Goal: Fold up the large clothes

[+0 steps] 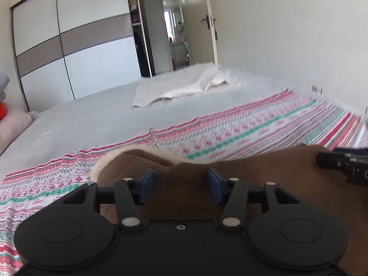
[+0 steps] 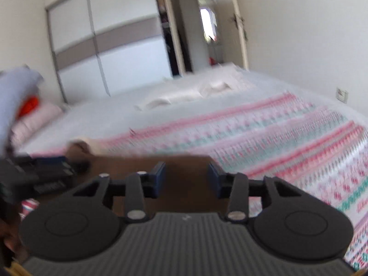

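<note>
A brown garment [image 1: 264, 172] with a cream fleece lining lies on the patterned cloth on the bed, right under both grippers. It also shows in the right wrist view [image 2: 184, 168], which is blurred. My left gripper [image 1: 181, 184] is open, its blue pads wide apart over the brown cloth near the fleece edge [image 1: 103, 165]. My right gripper [image 2: 186, 179] is open over the garment's far edge. The right gripper shows at the right edge of the left wrist view [image 1: 345, 163]. The left gripper shows at the left of the right wrist view [image 2: 46, 168].
A pink, green and white patterned cloth [image 1: 253, 128] covers the near part of the grey bed [image 1: 92, 115]. A folded white garment [image 1: 184, 85] lies farther back. Pillows [image 1: 11, 124] sit at the left. A sliding wardrobe [image 1: 76, 46] and an open door [image 1: 195, 23] stand behind.
</note>
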`<state>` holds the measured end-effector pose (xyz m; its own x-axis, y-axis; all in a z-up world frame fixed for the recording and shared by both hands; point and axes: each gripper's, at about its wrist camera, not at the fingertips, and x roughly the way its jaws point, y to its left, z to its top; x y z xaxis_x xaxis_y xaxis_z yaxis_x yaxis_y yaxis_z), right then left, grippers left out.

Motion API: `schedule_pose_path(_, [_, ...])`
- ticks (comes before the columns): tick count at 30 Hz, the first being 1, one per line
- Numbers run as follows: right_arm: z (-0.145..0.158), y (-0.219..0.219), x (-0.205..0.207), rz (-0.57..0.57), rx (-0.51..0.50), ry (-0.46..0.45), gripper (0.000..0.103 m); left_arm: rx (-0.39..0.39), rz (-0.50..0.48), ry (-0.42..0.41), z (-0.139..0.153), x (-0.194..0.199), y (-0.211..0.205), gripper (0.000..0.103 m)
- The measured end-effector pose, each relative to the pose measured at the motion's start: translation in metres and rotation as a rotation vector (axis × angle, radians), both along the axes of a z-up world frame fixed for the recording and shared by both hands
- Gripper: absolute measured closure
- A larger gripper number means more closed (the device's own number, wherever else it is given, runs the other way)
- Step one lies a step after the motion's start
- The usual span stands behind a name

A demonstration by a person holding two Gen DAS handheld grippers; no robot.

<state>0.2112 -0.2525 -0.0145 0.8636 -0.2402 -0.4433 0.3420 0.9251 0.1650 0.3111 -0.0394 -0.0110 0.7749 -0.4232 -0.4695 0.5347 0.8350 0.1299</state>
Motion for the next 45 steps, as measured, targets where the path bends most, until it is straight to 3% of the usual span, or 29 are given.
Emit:
schedule_pose_path(2, [-0.025,-0.026,0.007,-0.060,0.101,0.033,0.073,0.013,0.014,0.029,-0.015,0.015,-0.004,0.050])
schedule_pose_path(3, [-0.033,-0.040,0.008,-0.083,0.162,0.031,0.070,0.033,0.020,0.036,-0.025,0.019,-0.008,0.048])
schedule_pose_path(5, [-0.048,-0.065,0.005,-0.071,0.317,0.011,0.068,0.055,0.029,0.037,-0.033,0.023,-0.015,0.046])
schedule_pose_path(8, [-0.050,-0.072,-0.006,-0.080,0.380,-0.007,0.066,0.072,0.038,-0.012,-0.024,0.011,-0.015,0.046])
schedule_pose_path(11, [-0.026,-0.056,-0.017,-0.062,0.273,0.017,0.066,0.067,0.072,-0.059,-0.001,-0.018,-0.001,0.047])
schedule_pose_path(15, [0.009,-0.024,-0.037,0.008,0.109,0.047,0.063,-0.014,0.027,-0.043,0.019,-0.065,0.022,0.048])
schedule_pose_path(18, [0.029,-0.001,-0.056,0.060,0.036,0.047,0.062,-0.033,0.009,-0.039,0.023,-0.101,0.033,0.048])
schedule_pose_path(29, [0.042,0.024,-0.112,0.130,-0.064,0.098,0.061,-0.148,-0.047,-0.010,0.008,-0.195,0.072,0.048])
schedule_pose_path(32, [0.038,0.022,-0.124,0.165,-0.070,0.125,0.045,-0.159,-0.078,0.074,-0.011,-0.208,0.078,0.048])
schedule_pose_path(33, [0.036,0.019,-0.128,0.181,-0.063,0.138,0.044,-0.154,-0.083,0.059,-0.014,-0.215,0.080,0.048])
schedule_pose_path(35, [0.034,0.007,-0.136,0.210,-0.006,0.150,0.044,-0.137,-0.116,0.047,-0.010,-0.225,0.086,0.048])
schedule_pose_path(39, [0.039,-0.036,-0.163,0.257,0.259,0.105,0.038,-0.304,-0.159,0.139,-0.001,-0.229,0.116,0.048])
schedule_pose_path(41, [0.037,-0.053,-0.173,0.296,0.384,0.085,0.037,-0.348,-0.153,0.162,-0.001,-0.228,0.127,0.048])
schedule_pose_path(45, [0.014,-0.070,-0.173,0.335,0.545,0.158,0.035,-0.411,-0.129,0.182,-0.003,-0.224,0.140,0.051])
